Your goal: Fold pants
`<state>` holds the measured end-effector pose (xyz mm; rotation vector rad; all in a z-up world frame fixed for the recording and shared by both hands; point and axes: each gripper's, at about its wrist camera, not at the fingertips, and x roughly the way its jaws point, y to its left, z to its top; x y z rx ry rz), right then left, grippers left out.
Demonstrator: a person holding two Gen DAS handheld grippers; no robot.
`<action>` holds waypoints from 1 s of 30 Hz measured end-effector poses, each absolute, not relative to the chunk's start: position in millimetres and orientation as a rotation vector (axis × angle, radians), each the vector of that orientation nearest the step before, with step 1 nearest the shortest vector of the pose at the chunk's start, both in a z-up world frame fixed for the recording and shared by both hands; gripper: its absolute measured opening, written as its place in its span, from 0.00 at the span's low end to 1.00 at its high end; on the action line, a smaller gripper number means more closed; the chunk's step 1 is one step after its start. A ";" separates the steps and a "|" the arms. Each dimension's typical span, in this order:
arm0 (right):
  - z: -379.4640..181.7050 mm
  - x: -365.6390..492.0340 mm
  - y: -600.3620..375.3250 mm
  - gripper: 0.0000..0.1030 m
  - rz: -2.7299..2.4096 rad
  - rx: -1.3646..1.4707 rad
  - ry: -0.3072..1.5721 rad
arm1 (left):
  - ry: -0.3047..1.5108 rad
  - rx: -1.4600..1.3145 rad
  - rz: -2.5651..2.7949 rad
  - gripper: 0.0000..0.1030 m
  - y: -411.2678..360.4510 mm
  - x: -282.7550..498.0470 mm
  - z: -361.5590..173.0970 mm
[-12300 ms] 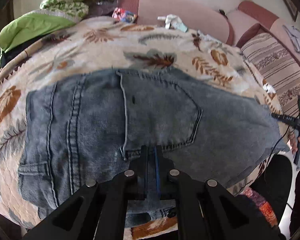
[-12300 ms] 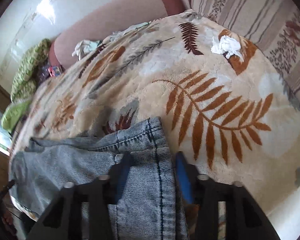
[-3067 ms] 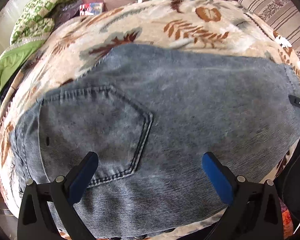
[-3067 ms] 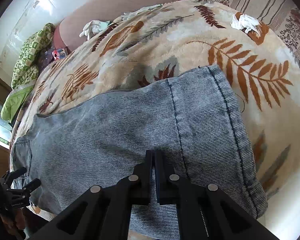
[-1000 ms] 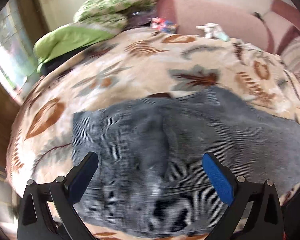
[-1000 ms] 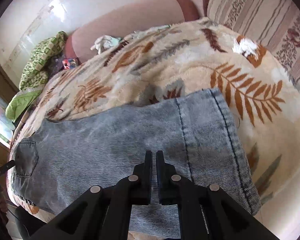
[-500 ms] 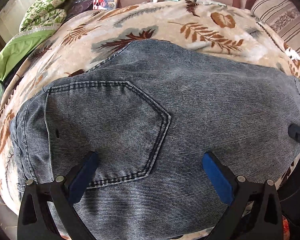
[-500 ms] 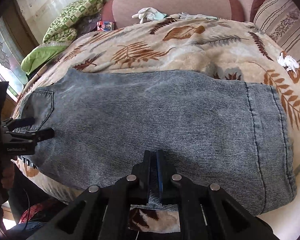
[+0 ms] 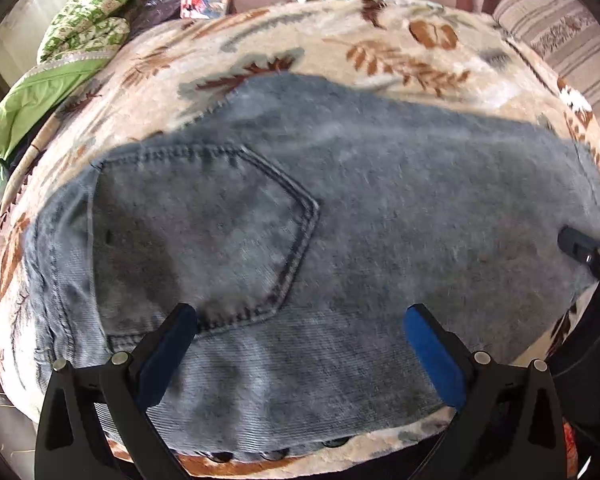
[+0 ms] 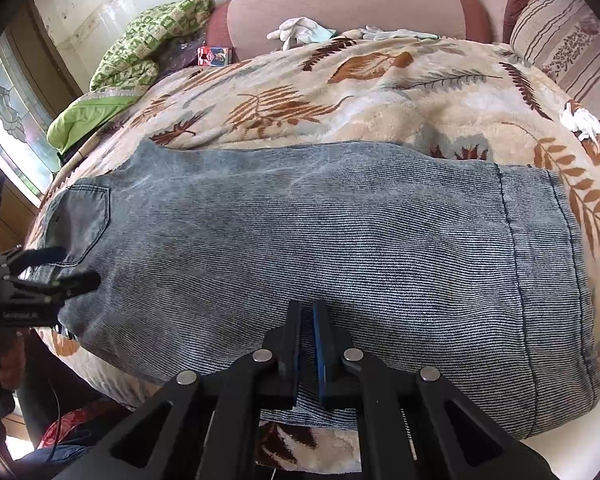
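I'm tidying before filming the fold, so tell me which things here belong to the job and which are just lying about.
Job: jeans; left gripper, jaws open; right gripper, jaws shut; blanket under the jeans.

Lying about: white gloves; small box; green quilt; striped cushion; tissue.

We've got a bed with a leaf-print blanket; jeans lie flat across it, white gloves near the headboard.

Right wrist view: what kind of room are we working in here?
Most likely a living room at home: the jeans lie on a leaf-patterned blanket spread over a pink sofa, with a striped cushion at one end and a window beside it.
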<state>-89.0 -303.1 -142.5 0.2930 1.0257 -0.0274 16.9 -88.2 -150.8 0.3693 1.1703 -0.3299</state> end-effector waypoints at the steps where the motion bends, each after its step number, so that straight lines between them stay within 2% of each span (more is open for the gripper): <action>1: -142.5 -88.8 -303.1 0.08 -0.027 0.294 1.028 | 1.151 0.386 -0.328 1.00 -89.6 14.4 -151.9; 10: -141.7 -89.5 -302.0 0.08 -0.037 0.277 1.023 | 1.146 0.349 -0.336 1.00 -86.5 15.6 -139.4; 19: -141.3 -89.3 -301.7 0.08 -0.038 0.276 1.025 | 1.165 0.390 -0.337 1.00 -91.3 17.3 -150.5; 25: -132.6 -87.0 -310.3 0.08 0.056 0.293 1.089 | 1.117 0.416 -0.364 1.00 -111.9 16.7 -129.7; 30: -97.1 -109.4 -364.6 0.08 0.135 0.446 0.955 | 1.067 0.433 -0.440 1.00 -146.0 15.8 -110.3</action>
